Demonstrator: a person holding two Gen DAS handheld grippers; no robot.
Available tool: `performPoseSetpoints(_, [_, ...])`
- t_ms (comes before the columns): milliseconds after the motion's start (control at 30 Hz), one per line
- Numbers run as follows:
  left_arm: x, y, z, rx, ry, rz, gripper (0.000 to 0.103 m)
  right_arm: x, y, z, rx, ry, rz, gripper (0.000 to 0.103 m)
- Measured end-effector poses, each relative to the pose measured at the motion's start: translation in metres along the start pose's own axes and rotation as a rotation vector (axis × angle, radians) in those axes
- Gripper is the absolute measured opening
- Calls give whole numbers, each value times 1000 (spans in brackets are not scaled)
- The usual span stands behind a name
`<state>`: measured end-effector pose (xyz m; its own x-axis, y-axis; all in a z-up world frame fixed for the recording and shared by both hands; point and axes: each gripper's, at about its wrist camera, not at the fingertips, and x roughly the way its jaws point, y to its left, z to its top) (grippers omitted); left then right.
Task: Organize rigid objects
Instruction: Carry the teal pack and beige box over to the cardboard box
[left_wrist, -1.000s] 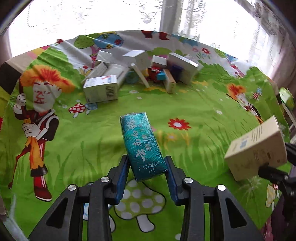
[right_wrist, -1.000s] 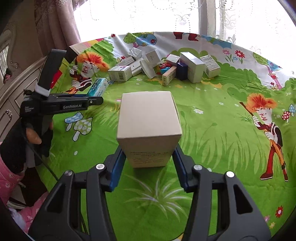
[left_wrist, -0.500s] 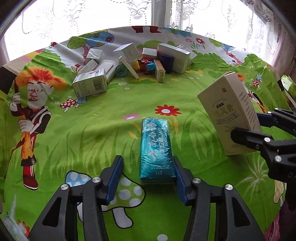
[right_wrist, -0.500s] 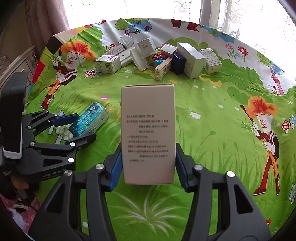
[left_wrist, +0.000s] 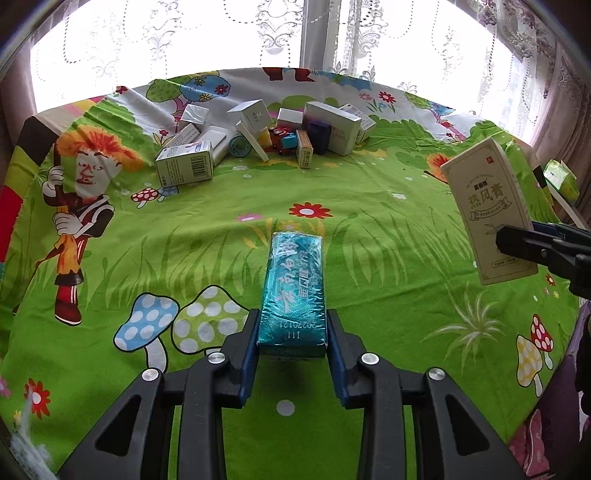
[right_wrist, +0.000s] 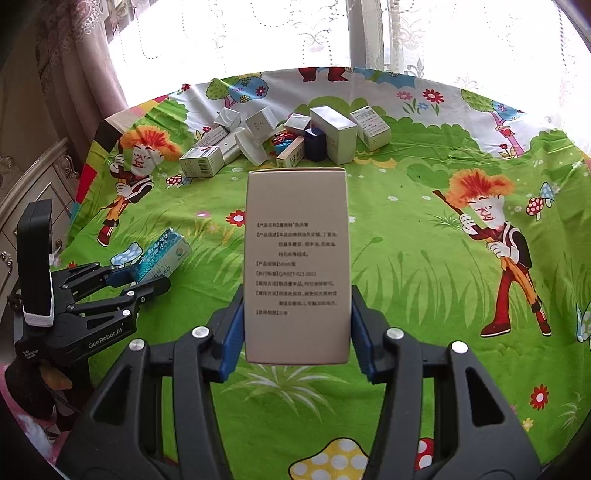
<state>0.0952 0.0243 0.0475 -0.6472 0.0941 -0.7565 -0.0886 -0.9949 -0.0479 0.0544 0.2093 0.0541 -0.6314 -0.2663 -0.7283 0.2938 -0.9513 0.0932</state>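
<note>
A teal foil-wrapped box (left_wrist: 295, 280) sticks out forward from my left gripper (left_wrist: 293, 325), whose blue pads press on both its long sides, a little above the cloth. From the right wrist view the same teal box (right_wrist: 162, 254) shows in the left gripper (right_wrist: 140, 277) at the left. My right gripper (right_wrist: 297, 306) is shut on a tall beige carton (right_wrist: 297, 258), held upright with its printed back facing the camera. This beige carton (left_wrist: 487, 206) also hangs at the right edge of the left wrist view, clamped by the right gripper (left_wrist: 532, 240).
A heap of several small white, grey and dark boxes (left_wrist: 266, 136) lies at the far side of the green cartoon tablecloth (left_wrist: 369, 229), below a curtained window. A small green box (left_wrist: 561, 177) sits past the right edge. A carved cabinet (right_wrist: 33, 184) stands left of the table.
The left jaws narrowed onto the teal box, which straightened between them. The beige carton tipped from showing its top to standing upright and rose higher at the right of the left view.
</note>
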Motion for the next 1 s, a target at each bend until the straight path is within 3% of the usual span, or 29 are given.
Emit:
performPoseSetpoints(567, [-24, -55, -5, 99, -24, -63, 34, -49, -24, -46, 55, 7, -2, 55])
performPoseSetpoints(1000, [-30, -129, -12, 248, -18, -147, 34, -93, -65, -92, 137, -8, -44, 55])
